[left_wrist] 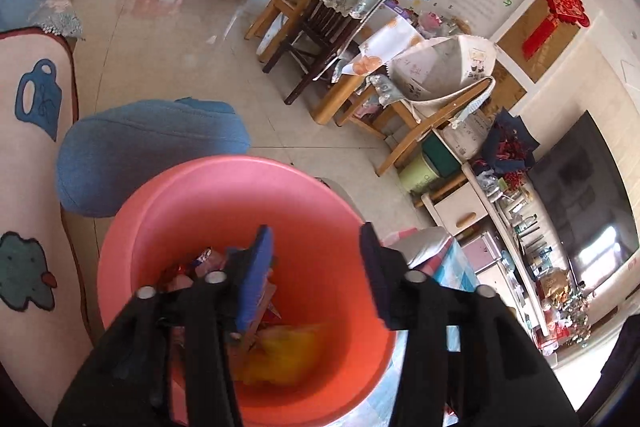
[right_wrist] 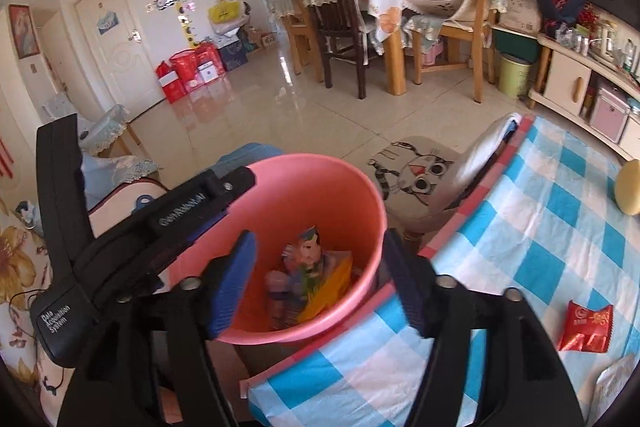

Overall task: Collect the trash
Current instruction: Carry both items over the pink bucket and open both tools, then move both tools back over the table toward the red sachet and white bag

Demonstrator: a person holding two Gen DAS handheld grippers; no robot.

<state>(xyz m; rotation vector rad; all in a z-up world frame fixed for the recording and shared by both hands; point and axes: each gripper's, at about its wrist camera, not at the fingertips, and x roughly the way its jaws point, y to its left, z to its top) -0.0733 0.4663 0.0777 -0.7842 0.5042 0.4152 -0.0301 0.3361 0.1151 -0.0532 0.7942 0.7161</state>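
Observation:
A pink bin (left_wrist: 224,211) stands beside the table and holds several wrappers, among them a yellow one (left_wrist: 288,351). My left gripper (left_wrist: 316,267) is open and empty over the bin's mouth. In the right wrist view the same bin (right_wrist: 320,187) shows wrappers (right_wrist: 312,267) at its bottom. My right gripper (right_wrist: 320,279) is open and empty above the bin. The left gripper's body (right_wrist: 160,227) reaches across the bin's left rim. A red wrapper (right_wrist: 586,327) lies on the blue checked tablecloth (right_wrist: 540,247) at the right.
A cat-print stool (right_wrist: 416,175) stands behind the bin at the table's edge. A yellow round object (right_wrist: 630,187) and a pale packet (right_wrist: 616,383) lie on the table's right side. A blue cushion (left_wrist: 148,147) and a sofa (left_wrist: 32,187) are left of the bin. Dining chairs (right_wrist: 344,27) stand further back.

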